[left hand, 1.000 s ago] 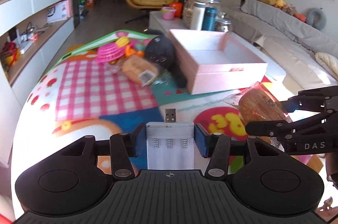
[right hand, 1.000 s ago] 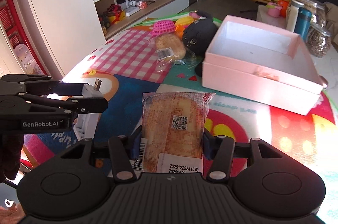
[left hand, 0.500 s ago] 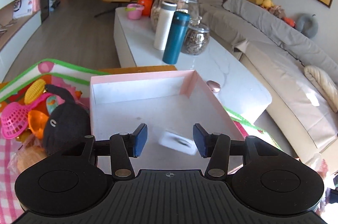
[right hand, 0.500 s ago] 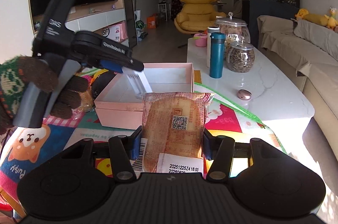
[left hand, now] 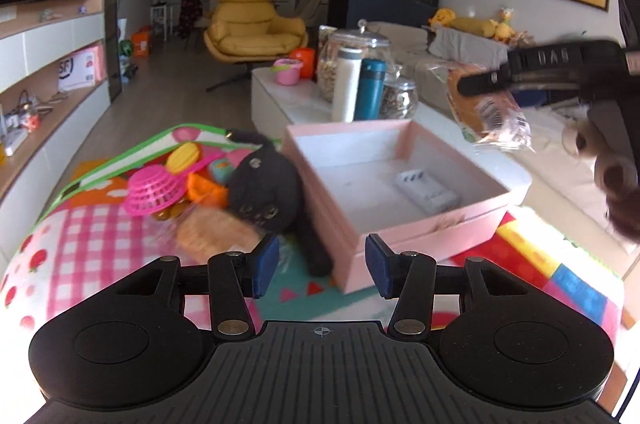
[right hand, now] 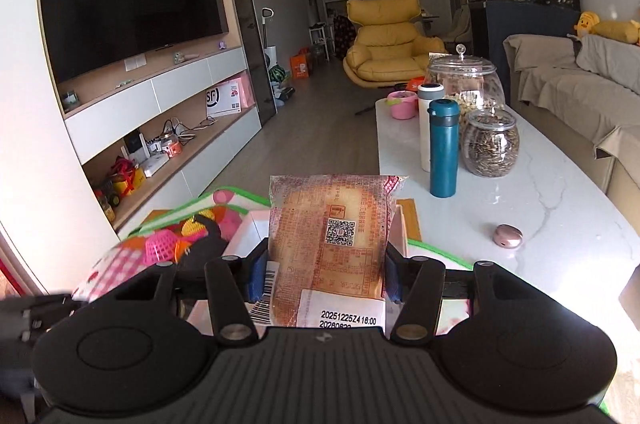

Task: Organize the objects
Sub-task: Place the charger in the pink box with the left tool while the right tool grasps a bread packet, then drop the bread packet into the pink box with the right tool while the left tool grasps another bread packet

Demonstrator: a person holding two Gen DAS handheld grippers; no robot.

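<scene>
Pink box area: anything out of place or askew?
Mostly normal. The white battery case lies askew inside the pink box. A black plush toy slumps against the box's left wall, beside a loose pile of plastic toys and a bread packet.

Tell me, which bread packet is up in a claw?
The packaged bread with the QR code, squeezed in the right claw. The other bread packet lies on the play mat beside the black plush.

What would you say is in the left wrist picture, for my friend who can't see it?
The open left gripper points at a pink box holding a white battery case. The right gripper carries packaged bread above it.
</scene>
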